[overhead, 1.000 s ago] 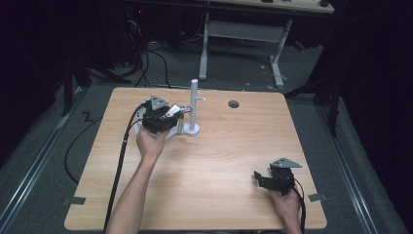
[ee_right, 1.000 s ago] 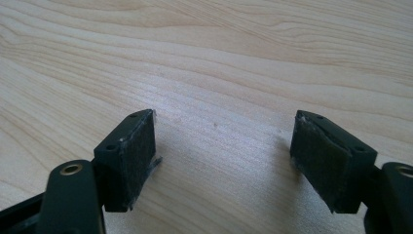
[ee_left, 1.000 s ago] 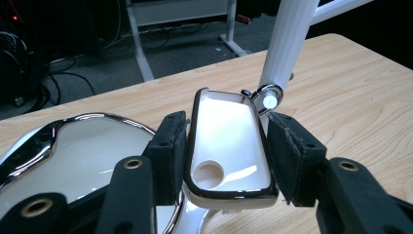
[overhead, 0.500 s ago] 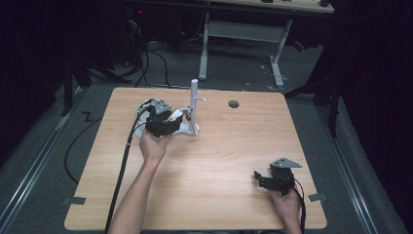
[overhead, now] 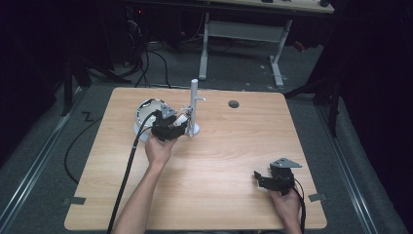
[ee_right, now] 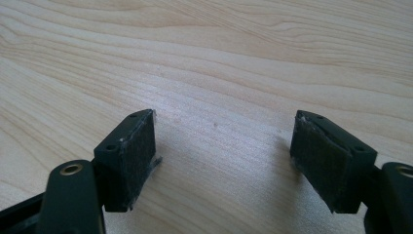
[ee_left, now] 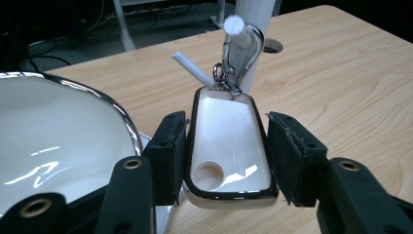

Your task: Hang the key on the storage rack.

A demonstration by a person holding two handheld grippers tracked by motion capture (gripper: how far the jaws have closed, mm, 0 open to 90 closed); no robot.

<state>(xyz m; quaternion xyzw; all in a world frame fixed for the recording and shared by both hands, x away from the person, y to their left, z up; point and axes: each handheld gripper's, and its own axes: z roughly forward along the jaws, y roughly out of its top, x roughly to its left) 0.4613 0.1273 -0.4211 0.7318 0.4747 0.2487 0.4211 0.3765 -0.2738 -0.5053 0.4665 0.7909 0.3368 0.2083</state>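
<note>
Keyfob (ee_left: 229, 146) between left hand-held gripper (ee_left: 224, 151) pads, ring on peg (ee_left: 237, 27).

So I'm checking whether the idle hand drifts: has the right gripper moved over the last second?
No. The right gripper sits at the same spot near the table's near right corner.

No readable text, labels, brands or numbers anywhere. Checked the wooden table (overhead: 214, 165), both grippers' black housings and the white glossy tag (chrome-rimmed) (ee_left: 228, 146) between the left jaws: all blank.
</note>
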